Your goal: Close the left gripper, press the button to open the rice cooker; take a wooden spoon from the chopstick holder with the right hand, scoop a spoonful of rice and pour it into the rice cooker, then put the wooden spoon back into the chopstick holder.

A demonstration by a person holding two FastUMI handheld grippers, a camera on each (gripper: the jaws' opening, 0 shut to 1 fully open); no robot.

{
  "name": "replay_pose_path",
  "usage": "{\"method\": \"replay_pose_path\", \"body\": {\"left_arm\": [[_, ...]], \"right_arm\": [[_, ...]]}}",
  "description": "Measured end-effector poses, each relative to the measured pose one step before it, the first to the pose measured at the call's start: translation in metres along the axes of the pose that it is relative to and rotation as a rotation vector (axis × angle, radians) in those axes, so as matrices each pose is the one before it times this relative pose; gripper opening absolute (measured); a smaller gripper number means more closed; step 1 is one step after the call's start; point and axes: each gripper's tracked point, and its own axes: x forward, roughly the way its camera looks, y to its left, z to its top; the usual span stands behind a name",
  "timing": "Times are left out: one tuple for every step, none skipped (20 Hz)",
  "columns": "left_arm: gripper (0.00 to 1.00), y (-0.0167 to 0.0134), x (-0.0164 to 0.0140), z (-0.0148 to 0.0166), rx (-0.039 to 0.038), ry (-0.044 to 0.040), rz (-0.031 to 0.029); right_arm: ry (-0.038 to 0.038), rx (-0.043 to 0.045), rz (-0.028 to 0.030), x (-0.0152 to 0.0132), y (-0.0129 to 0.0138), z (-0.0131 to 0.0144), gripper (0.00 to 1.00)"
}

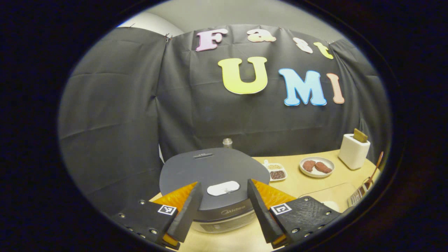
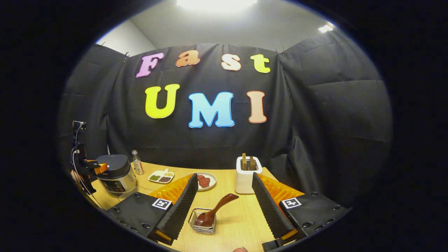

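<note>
Gaping left tongs [image 1: 224, 210] above rice cooker [image 1: 213, 175], empty

Dk grey rice cooker [image 1: 213, 168] w/ white button [image 1: 223, 188]; brown wooden spoon [image 2: 213, 210]; white toaster [image 2: 246, 178]; tan table [image 2: 234, 220].

Brand word on rice cooker [image 1: 213, 175] front, too blurred to read; no other text.

The left gripper [image 1: 224, 206] has its two fingers spread wide apart and holds nothing between them. The right gripper [image 2: 224, 206] also has both fingers wide apart, with nothing pressed between the pads [image 2: 182, 204].
</note>
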Motion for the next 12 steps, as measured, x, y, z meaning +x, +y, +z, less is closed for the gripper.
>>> {"method": "replay_pose_path", "body": {"left_arm": [[0.82, -0.00603, -0.01564, 0.01668, 0.00444, -0.02901, -0.00199], [0.82, -0.00729, -0.01386, 0.01637, 0.01112, -0.02847, -0.00501], [0.82, -0.00745, -0.01437, 0.01489, 0.01414, -0.02491, -0.00232], [0.81, -0.00643, -0.01418, 0.01438, 0.01476, -0.02166, -0.00313], [0.81, -0.00665, -0.01483, 0.01318, 0.01036, -0.02085, -0.0043], [0.81, -0.00589, -0.0135, 0.01358, -0.00107, -0.01707, -0.00541], [0.81, -0.00574, -0.01394, 0.01189, -0.00558, -0.01636, -0.00621], [0.81, -0.00483, -0.01237, 0.01116, -0.00346, -0.01206, -0.0059], [0.81, -0.01007, -0.00755, 0.00922, -0.00197, -0.01128, -0.0087], [0.81, -0.00599, -0.00994, 0.01051, -0.002, -0.0179, -0.01597], [0.82, -0.00387, -0.01036, 0.00911, 0.00025, -0.01697, -0.01301], [0.81, -0.00308, -0.00992, 0.0089, 0.00266, -0.0119, -0.01434]], "right_arm": [[-0.01422, 0.00628, 0.01159, -0.00027, -0.00123, 0.00407, 0.98], [-0.01192, 0.0059, 0.01491, -0.00094, -0.00034, 0.00341, 0.98], [-0.01267, 0.00341, 0.0123, -0.00121, -0.0011, 0.00286, 0.93], [-0.01021, -0.00165, 0.01434, -0.0019, -0.00082, 0.00281, 0.98], [-0.0098, -0.00436, 0.01497, -0.00118, -0.00025, 0.00159, 0.98], [-0.00838, -0.00895, 0.01502, -0.00257, 0.00052, 0.00259, 0.98], [-0.0069, -0.01249, 0.01403, -0.00199, 0.00103, 0.00177, 0.98], [-0.00463, -0.0135, 0.00648, -0.00246, 0.00067, 0.00229, 0.98], [-0.00751, -0.00807, 0.00151, -0.00419, -0.00062, 0.00304, 0.98], [-0.0127, -0.00204, 0.0001, -0.00606, 0.00066, 0.00458, 0.98], [-0.01379, 0.00103, -0.00421, -0.00595, 0.00176, 0.00334, 0.98], [-0.00877, 0.00226, -0.00262, -0.00406, 0.00248, 0.00375, 0.98]]}}
